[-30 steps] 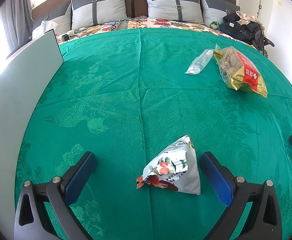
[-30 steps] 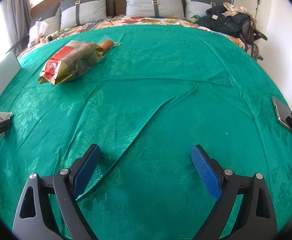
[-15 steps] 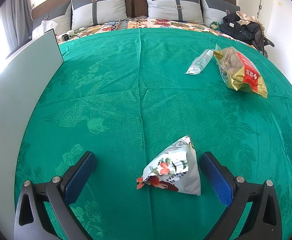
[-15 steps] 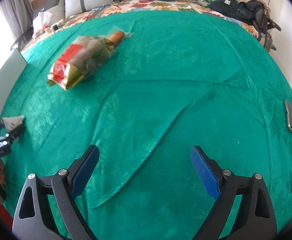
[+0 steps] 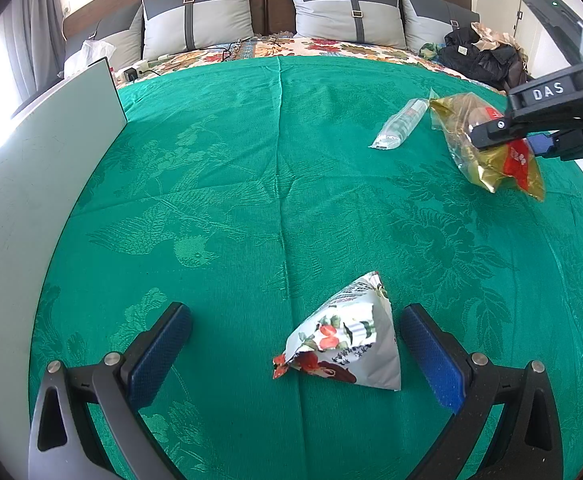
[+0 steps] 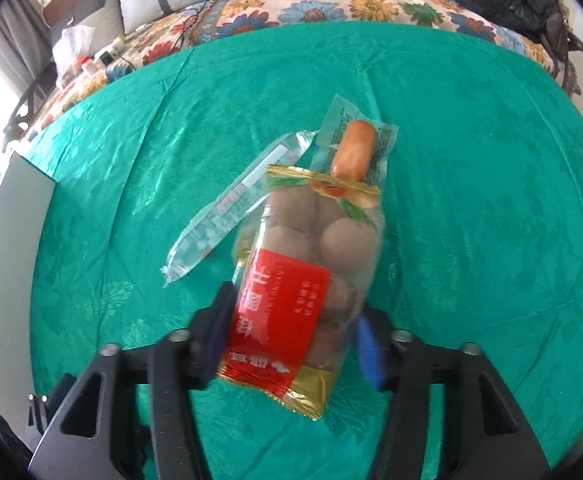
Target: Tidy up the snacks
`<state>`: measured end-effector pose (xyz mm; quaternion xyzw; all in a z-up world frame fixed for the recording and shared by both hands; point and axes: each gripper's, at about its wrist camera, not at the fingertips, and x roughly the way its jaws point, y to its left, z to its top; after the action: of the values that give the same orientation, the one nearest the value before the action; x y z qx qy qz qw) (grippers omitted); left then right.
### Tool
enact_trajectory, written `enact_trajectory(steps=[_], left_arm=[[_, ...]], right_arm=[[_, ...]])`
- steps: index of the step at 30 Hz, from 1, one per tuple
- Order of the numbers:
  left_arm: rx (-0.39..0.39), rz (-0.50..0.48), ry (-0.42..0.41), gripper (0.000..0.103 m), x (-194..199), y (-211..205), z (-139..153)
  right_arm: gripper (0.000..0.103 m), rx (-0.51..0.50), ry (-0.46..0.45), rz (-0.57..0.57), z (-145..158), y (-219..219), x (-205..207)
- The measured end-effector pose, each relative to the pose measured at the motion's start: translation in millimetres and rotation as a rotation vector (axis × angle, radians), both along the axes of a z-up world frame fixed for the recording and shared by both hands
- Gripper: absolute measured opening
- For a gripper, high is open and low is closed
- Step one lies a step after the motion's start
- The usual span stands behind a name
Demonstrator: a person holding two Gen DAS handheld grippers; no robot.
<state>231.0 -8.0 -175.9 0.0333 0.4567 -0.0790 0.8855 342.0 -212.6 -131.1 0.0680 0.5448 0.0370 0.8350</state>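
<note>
On a bed covered by a green patterned cloth (image 5: 251, 184), a clear-and-gold bag of round brown snacks with a red label (image 6: 299, 280) is being closed on by the right gripper (image 6: 291, 340), its blue pads drawing in on either side of the bag's lower end; whether they are pressing yet cannot be told. Touching that bag's far end, a wrapped orange sausage (image 6: 353, 148) and a long clear packet (image 6: 231, 216) are lying on the cloth. Well apart from that bag, a silver triangular snack pouch (image 5: 347, 344) is being straddled, untouched, by the wide-spread fingers of the left gripper (image 5: 295, 352).
</note>
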Motion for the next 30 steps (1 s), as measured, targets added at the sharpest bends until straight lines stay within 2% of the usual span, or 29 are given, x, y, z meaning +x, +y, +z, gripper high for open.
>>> enact_trajectory(steps=[3,6,9,10,12,13,14,19,24,27,30], left_arm=[[0.0,0.0,0.0,0.103,0.0,0.1,0.0],[-0.001,0.0,0.0,0.103,-0.1,0.1,-0.1],[-0.001,0.0,0.0,0.103,-0.1,0.2,-0.1],[-0.001,0.0,0.0,0.103,-0.1,0.2,-0.1],[-0.001,0.0,0.0,0.103,-0.2,0.2,0.3],[-0.002,0.0,0.0,0.103,-0.3,0.2,0.5],[-0.001,0.0,0.0,0.103,-0.2,0.2,0.0],[-0.001,0.0,0.0,0.103,-0.3,0.2,0.3],[-0.001,0.0,0.0,0.103,-0.1,0.4,0.1],[-0.002,-0.001,0.0,0.103,-0.2,0.4,0.2],[-0.001,-0.001,0.0,0.103,-0.2,0.5,0.0]], right_arm=[[0.049,0.019,-0.044,0.051,18.4,-19.7,-33.5],[0.049,0.018,-0.094,0.097,34.4,-36.2,-83.7],[0.05,-0.056,-0.099,0.107,19.5,-45.7,-127.4],[0.052,-0.08,-0.092,0.103,7.7,-47.9,-138.2],[0.064,-0.096,-0.106,0.077,-15.3,-53.8,-155.2],[0.077,-0.071,-0.162,0.055,-19.3,-59.2,-163.2],[0.085,-0.068,-0.197,0.027,-23.3,-63.0,-167.8],[0.091,0.057,-0.273,-0.085,-36.9,-80.1,-175.0],[0.092,0.063,-0.299,-0.091,-36.7,-81.3,-176.3],[0.091,0.022,-0.326,-0.1,-32.6,-76.3,-181.3],[0.091,0.002,-0.376,-0.051,-21.1,-65.9,-186.0]])
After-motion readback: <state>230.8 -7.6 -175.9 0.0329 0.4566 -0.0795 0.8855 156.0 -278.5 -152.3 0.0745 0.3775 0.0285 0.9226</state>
